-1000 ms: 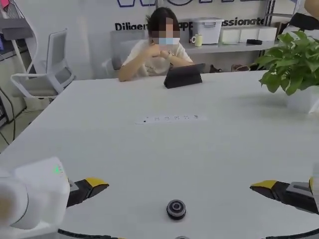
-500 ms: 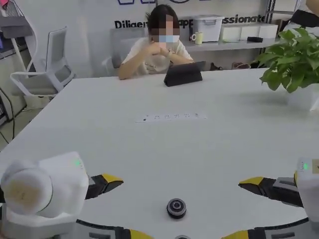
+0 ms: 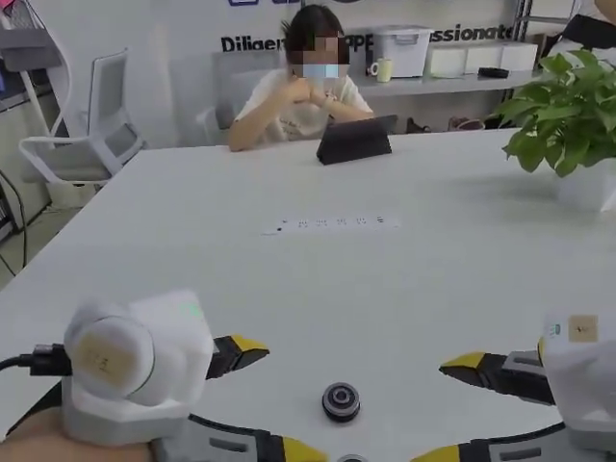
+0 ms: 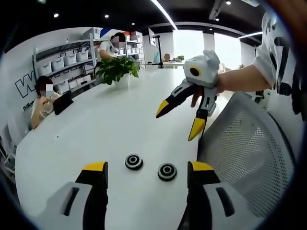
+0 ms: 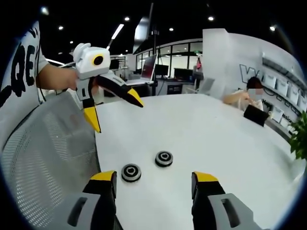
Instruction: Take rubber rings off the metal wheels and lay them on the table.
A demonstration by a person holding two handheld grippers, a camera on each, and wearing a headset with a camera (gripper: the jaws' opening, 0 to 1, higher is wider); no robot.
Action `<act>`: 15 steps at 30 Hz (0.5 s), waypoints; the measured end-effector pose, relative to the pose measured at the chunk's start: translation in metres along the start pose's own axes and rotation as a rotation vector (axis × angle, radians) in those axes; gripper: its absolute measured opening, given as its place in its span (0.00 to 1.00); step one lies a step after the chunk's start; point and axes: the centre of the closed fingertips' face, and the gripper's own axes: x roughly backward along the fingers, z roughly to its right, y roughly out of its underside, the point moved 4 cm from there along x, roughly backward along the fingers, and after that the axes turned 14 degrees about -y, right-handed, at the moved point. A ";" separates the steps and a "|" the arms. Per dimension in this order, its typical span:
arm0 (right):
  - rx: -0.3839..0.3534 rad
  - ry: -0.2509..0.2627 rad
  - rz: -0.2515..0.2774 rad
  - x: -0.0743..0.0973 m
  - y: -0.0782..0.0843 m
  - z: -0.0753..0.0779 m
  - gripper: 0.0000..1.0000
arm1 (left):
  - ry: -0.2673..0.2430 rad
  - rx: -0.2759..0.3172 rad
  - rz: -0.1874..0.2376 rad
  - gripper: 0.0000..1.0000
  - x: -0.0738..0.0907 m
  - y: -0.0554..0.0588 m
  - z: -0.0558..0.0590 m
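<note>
Two wheels [image 4: 134,162] lie between left tool [image 4: 148,166] and right tool [image 5: 154,176], both gaping empty.

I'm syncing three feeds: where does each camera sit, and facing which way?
Head view: on the head, facing forward-down over the table at a wheel; left gripper, right gripper below.
Left gripper view: between its open jaws, facing the right gripper and an arm.
Right gripper view: facing opposite, toward the left gripper.
Both gripper views share that wheel and a second wheel.
</note>
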 end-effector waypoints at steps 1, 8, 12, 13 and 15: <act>-0.002 -0.003 0.001 -0.002 0.001 0.000 0.61 | 0.007 0.006 -0.002 0.62 -0.002 0.000 0.001; -0.008 -0.018 -0.004 -0.010 0.008 0.001 0.58 | 0.033 0.006 -0.019 0.59 -0.012 0.007 0.006; -0.001 -0.025 -0.011 -0.015 0.012 0.001 0.57 | 0.045 0.006 -0.031 0.58 -0.016 0.011 0.010; -0.001 -0.030 -0.013 -0.016 0.013 0.001 0.56 | 0.049 0.004 -0.032 0.57 -0.017 0.011 0.011; 0.000 -0.036 -0.015 -0.018 0.014 0.000 0.54 | 0.058 0.004 -0.036 0.57 -0.019 0.013 0.013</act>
